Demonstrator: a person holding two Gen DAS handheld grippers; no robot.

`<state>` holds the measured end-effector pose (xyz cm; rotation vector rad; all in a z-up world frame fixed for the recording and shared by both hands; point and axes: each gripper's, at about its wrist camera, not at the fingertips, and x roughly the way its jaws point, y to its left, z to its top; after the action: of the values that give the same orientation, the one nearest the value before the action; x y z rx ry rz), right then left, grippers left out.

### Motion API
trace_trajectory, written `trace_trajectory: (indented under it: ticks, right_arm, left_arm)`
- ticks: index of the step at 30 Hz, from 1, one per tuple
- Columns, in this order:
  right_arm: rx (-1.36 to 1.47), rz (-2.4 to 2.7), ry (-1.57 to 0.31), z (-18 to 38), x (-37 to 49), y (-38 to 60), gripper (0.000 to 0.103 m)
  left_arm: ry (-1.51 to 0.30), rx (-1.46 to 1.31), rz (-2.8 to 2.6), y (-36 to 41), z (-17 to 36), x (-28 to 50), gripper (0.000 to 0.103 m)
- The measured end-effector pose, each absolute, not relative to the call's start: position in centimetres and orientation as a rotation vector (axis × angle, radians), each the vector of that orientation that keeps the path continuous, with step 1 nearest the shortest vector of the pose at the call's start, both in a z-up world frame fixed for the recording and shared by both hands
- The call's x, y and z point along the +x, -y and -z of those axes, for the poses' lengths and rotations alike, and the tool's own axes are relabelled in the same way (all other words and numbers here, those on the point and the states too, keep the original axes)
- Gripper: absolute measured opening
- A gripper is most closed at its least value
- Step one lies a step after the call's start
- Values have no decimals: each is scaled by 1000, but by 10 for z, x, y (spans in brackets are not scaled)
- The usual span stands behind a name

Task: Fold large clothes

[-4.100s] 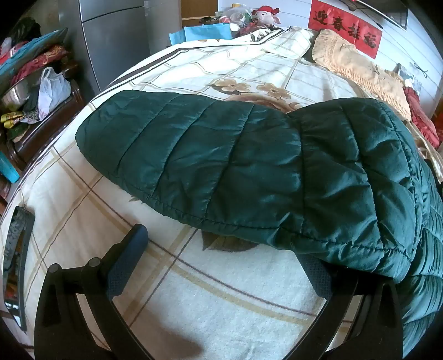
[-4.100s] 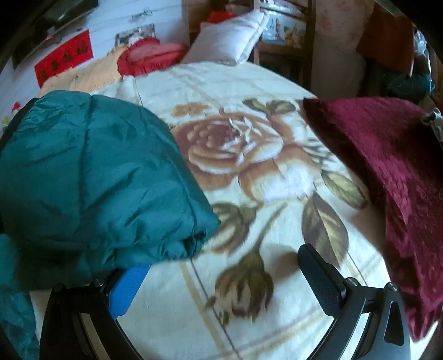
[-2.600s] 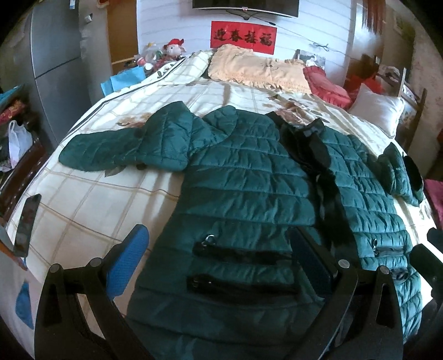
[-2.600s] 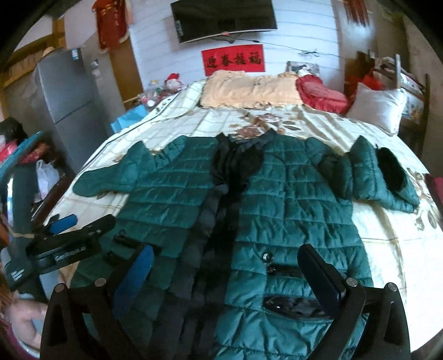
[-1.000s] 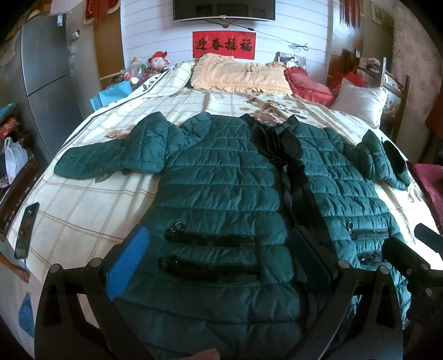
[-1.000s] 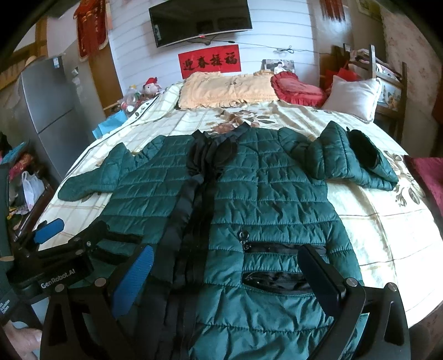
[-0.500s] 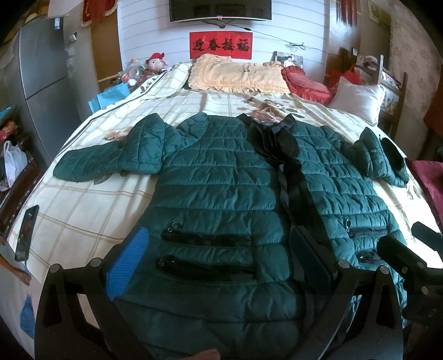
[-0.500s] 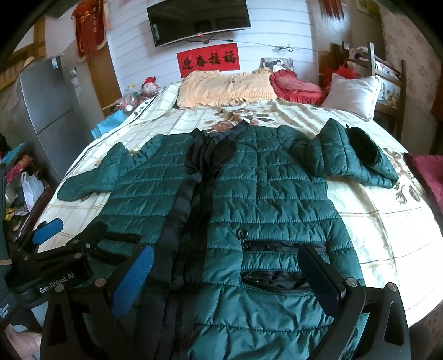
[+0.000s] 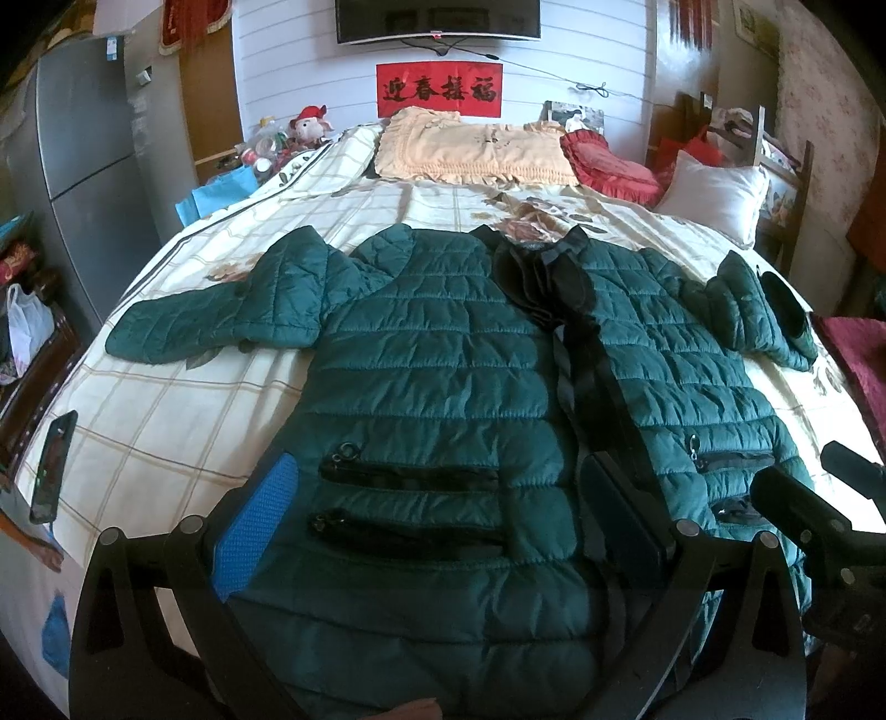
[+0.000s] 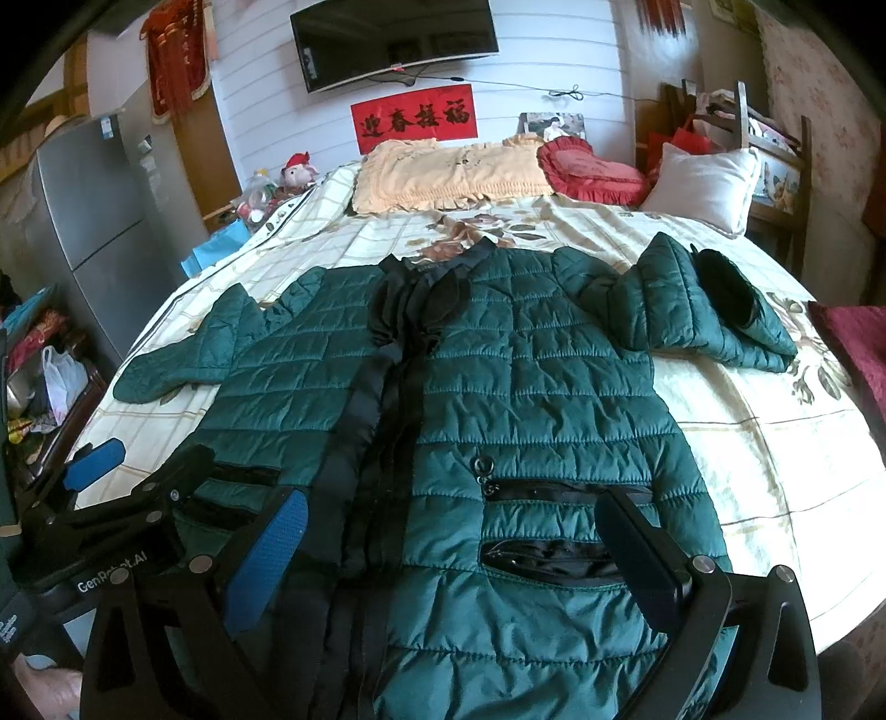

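— Behind the bed (image 9: 166,421), a white plank wall is seen with a television (image 9: 437,19) and a red banner (image 9: 439,90). What has been changed in the last seconds?

— Four seconds ago only a sleeve and a corner of the jacket (image 9: 443,387) were framed from very near. Now both grippers have been drawn back to the foot of the bed, and the whole garment is shown from above. In the last second almost nothing has been moved.

— And where is the jacket laid?

— It is spread flat on the flowered bedspread, front side up, collar toward 12 o'clock, hem toward 6 o'clock. One sleeve (image 9: 216,321) is stretched toward 9 o'clock; the other sleeve (image 9: 758,310) is doubled back at about 2 o'clock.

— What is held by the grippers?

— Nothing. The left gripper (image 9: 443,520) is kept wide apart over the hem and pockets, with no cloth between its fingers. The right gripper (image 10: 454,559) is spread just as wide over the other front panel, also empty.

— What is meant by this for the task?

— It is judged that the spreading is finished and the folding is not yet begun; probably a sleeve is to be brought in first.

— Can any writing be read?

— On the banner, four black characters are read: 迎春接福. On the left gripper's body, in the right wrist view, "GenRobot.AI" is printed. A sticker on the refrigerator (image 10: 94,221) is too small to be read.
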<state>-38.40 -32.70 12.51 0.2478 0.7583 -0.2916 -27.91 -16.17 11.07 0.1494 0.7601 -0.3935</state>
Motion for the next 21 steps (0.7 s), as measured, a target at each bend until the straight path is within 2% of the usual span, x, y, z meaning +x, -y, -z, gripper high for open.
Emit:
trace_trajectory:
  ticks: [21]
  right_arm:
    - [242,254,-765,-126,-351,319,103]
  left_arm:
    - [-806,137,396,149,-103,-254,103]
